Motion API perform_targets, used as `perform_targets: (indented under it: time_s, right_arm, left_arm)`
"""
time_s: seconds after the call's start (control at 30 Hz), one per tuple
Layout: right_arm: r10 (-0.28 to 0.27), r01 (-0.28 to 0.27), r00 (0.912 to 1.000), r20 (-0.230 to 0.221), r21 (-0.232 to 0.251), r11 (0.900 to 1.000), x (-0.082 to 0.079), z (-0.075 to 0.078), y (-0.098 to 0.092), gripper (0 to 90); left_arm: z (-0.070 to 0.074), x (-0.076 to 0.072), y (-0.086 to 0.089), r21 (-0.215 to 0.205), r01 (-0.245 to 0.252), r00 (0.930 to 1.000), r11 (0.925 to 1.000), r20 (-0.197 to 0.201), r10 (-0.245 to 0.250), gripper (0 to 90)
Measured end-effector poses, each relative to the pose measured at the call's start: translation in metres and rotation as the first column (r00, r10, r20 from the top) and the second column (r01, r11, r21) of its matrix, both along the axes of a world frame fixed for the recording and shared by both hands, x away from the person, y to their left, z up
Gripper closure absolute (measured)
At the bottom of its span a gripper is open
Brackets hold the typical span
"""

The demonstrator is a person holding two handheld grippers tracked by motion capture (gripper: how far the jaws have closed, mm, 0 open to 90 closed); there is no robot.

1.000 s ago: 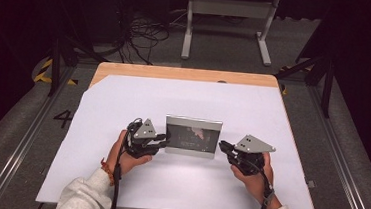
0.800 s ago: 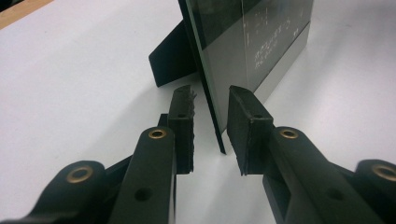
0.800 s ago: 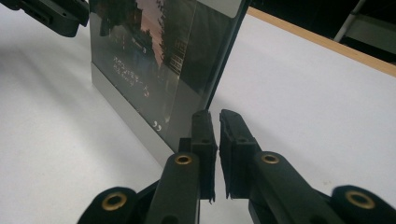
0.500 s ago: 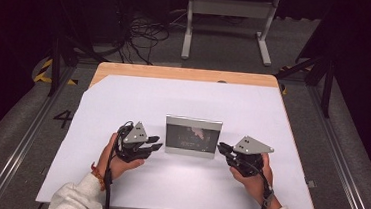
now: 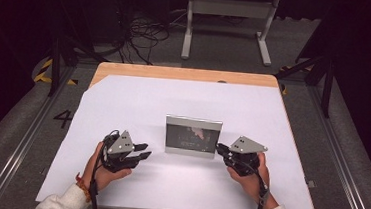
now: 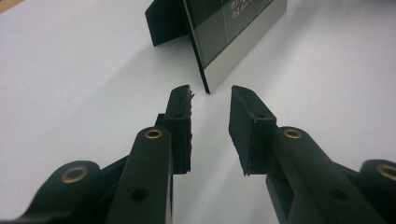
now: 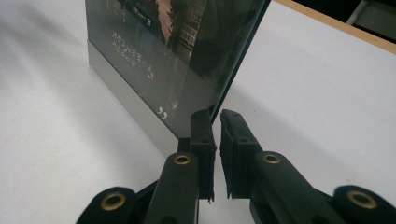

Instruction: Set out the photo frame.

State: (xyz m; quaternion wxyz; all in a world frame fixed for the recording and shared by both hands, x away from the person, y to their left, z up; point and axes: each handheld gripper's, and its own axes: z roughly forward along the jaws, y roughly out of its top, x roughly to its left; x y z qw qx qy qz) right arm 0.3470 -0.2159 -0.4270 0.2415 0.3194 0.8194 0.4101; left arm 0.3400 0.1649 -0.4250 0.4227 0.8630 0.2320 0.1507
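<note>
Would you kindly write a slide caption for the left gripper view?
Open left claw lined up with the near edge of a standing picture frame on the white table cover.

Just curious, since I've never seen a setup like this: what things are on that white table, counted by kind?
Picture frame: 1
Handheld grippers: 2, the left gripper and the right gripper
Total: 3

A small picture frame (image 5: 193, 136) stands upright near the middle of the white surface (image 5: 194, 100), its glass face toward the person. It has a silver border and a dark, glossy picture with faint white writing. A black easel leg (image 6: 166, 21) props it from behind.
</note>
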Motion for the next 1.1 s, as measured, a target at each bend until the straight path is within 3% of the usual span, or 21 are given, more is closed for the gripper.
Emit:
perform_targets:
  time_s: [0.23,0.33,0.47,0.63,0.77,0.97,1.1]
  right_arm:
    - [-0.006,0.007,0.9999,0.012,-0.015,1.000,-0.003,0.001,-0.001,83.4]
    - [-0.017,0.018,0.9994,0.031,-0.050,0.999,-0.005,0.001,-0.003,82.4]
    - [-0.019,0.021,0.9991,0.038,-0.061,0.998,-0.009,0.003,-0.010,81.2]
    - [-0.018,0.020,0.9989,0.044,-0.054,0.998,-0.016,0.007,-0.017,78.0]
    - [-0.009,0.009,0.9998,0.016,-0.006,1.000,-0.023,0.010,-0.025,73.7]
    - [-0.009,0.010,0.9996,0.027,-0.028,1.000,-0.033,0.009,-0.036,68.0]
    - [0.006,-0.006,0.9988,0.048,-0.004,1.000,-0.041,0.010,-0.049,62.8]
  left_arm:
    - [0.000,-0.009,0.013,-0.005,-0.016,0.9998,0.9999,0.014,0.016,68.7]
    - [0.001,-0.013,0.018,-0.012,-0.025,0.9996,0.9996,0.016,0.025,66.1]
    - [0.000,-0.019,0.026,-0.012,-0.036,0.9992,0.9993,0.018,0.036,64.5]
    - [-0.001,-0.024,0.035,-0.003,-0.053,0.9982,0.9986,0.027,0.053,61.3]
    - [0.000,-0.028,0.042,-0.006,-0.070,0.9967,0.9975,0.040,0.071,58.7]
    - [-0.001,-0.030,0.047,-0.009,-0.095,0.9945,0.9954,0.043,0.096,54.1]
    - [-0.005,-0.031,0.053,0.002,-0.103,0.9939,0.9947,0.040,0.103,47.2]
